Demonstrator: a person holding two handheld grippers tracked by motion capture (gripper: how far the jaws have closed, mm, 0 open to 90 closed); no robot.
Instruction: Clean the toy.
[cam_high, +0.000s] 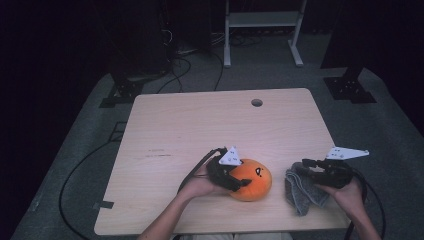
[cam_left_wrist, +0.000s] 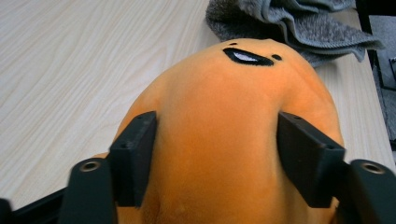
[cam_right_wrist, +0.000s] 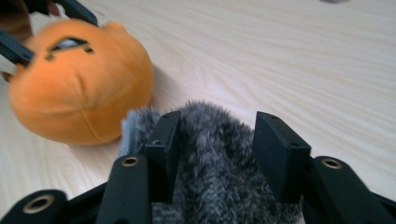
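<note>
Plush, an orange ball with a small black face, sits on the table near its front edge, and in the high view the left gripper is clamped around the plush's near side while the right gripper bites into a grey cloth lying just off to the plush's far side from the left hand. Both hands come in low, and the two things lie near each other but look apart. In the left gripper view, the jaws stand on either flank of the plush, pressed into the fabric so that it bulges between them; the face points away from the gripper, and the cloth lies beyond it, ahead of the jaws. The hold looks steady, though the body is soft and round, so I judge it best to keep the squeeze even and low on the body, lest it pop out forward. In the right gripper view, the jaws are closed on a raised fold of cloth, with the plush ahead and to one side. If the cloth is meant for the plush, the right hand should lift the fold clear of the table before carrying it across, while the left holds firm.
</note>
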